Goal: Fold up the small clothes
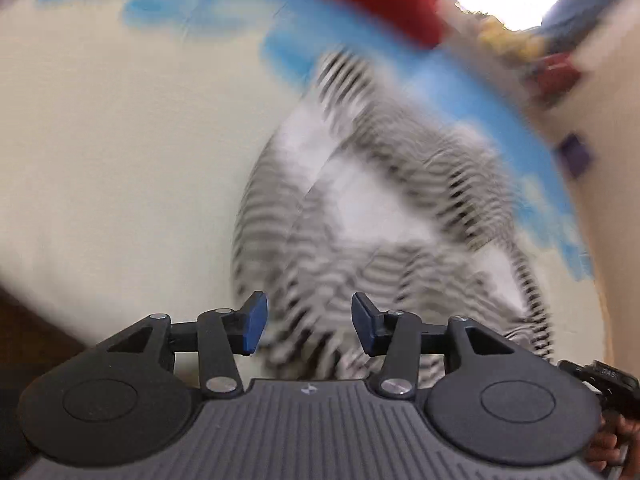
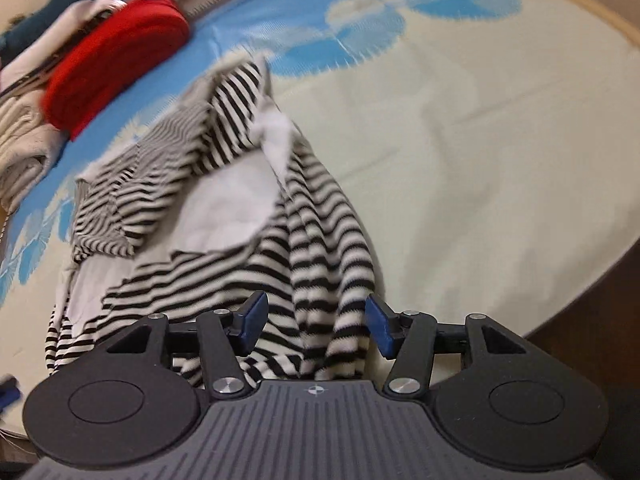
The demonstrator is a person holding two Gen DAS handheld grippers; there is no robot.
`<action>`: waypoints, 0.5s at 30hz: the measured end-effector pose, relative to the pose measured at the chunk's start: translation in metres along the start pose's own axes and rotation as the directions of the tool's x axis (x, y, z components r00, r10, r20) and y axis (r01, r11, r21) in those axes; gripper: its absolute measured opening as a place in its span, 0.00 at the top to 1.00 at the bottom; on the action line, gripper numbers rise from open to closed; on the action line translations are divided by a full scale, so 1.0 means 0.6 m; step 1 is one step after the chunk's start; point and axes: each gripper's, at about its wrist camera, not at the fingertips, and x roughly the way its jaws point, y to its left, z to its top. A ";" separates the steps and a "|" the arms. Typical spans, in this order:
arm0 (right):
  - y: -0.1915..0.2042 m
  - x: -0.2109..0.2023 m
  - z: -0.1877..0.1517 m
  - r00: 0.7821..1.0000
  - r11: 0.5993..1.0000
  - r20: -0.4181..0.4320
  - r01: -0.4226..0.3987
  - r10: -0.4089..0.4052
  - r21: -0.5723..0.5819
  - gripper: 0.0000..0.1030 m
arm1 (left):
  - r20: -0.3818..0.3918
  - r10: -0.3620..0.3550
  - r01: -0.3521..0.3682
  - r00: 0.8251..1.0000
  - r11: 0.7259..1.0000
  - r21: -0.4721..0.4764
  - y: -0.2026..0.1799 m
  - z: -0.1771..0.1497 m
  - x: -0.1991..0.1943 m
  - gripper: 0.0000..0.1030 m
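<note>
We are at the start of the fold, by our reading: the striped garment (image 2: 224, 184) lies crumpled on the cream and blue cloth (image 2: 480, 140) that covers the surface, its white lining turned out in places, nothing yet laid flat. Our left tool (image 1: 306, 326) hangs over the near edge of the garment with its jaws wide apart and nothing between them; that view is badly blurred. Our right tool (image 2: 316, 326) is just as widely open, and a hanging fold of striped fabric runs between the blue pads without being pinched. Next we judge that each tool must close on an edge or corner and draw the garment out flat. A stack with a red folded piece (image 2: 116, 64) and pale knits (image 2: 24, 136) sits near the far side, close enough to crowd the spreading.
</note>
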 end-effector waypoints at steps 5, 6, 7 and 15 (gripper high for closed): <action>-0.002 0.035 -0.004 0.998 0.999 -0.042 0.044 -0.044 -0.005 0.44 | -0.021 -0.046 0.046 0.999 0.999 -0.020 -0.006 0.009 0.036 0.33; -0.001 0.042 -0.006 0.997 0.999 -0.058 0.049 -0.049 -0.006 0.44 | -0.040 -0.028 0.027 0.999 0.999 -0.030 -0.003 0.008 0.047 0.33; -0.001 0.048 -0.008 0.996 0.998 -0.071 0.056 -0.057 -0.009 0.44 | -0.060 -0.012 0.009 0.998 0.999 -0.047 0.001 0.004 0.055 0.33; -0.009 0.065 -0.018 0.989 0.995 -0.114 0.100 -0.099 0.008 0.44 | -0.099 0.066 -0.070 0.993 0.997 -0.040 0.007 -0.011 0.091 0.35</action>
